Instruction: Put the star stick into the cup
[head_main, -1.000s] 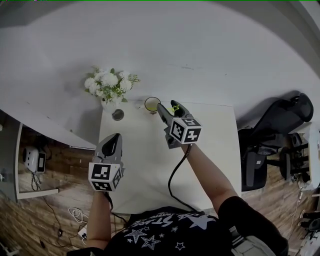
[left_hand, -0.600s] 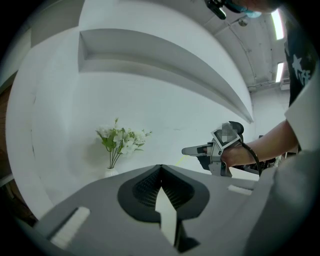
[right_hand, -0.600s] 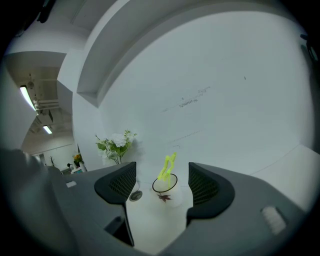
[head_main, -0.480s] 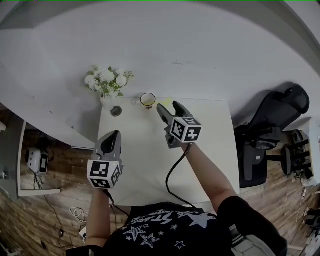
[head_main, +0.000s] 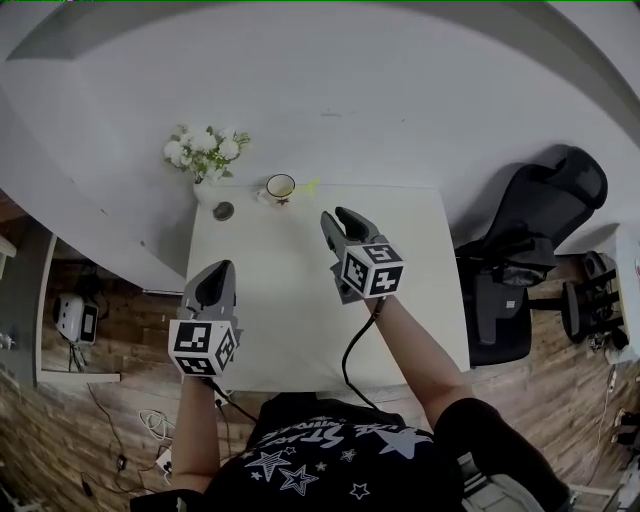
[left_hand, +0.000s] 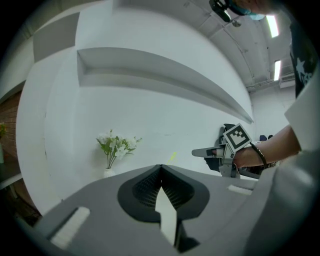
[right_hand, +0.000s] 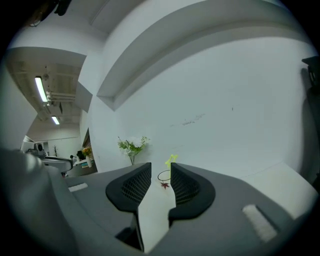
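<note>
A pale cup (head_main: 279, 187) with a small red leaf print stands at the table's far edge. The yellow-green star stick (head_main: 308, 186) rests in it, its star leaning out to the right. In the right gripper view, the cup (right_hand: 164, 177) and the star (right_hand: 171, 159) show through the gap between the jaws. My right gripper (head_main: 335, 215) hovers nearer than the cup and right of it; its jaws are closing with nothing between them. My left gripper (head_main: 217, 270) hangs over the table's left side, shut and empty.
A vase of white flowers (head_main: 203, 150) stands at the white table's (head_main: 290, 310) far left corner, with a small dark round object (head_main: 223, 211) beside it. A white wall runs behind. A black office chair (head_main: 530, 240) stands to the right of the table.
The star stick went from my right gripper's tips into the cup. The right gripper has let go and drawn back towards me. The left gripper has barely moved.
</note>
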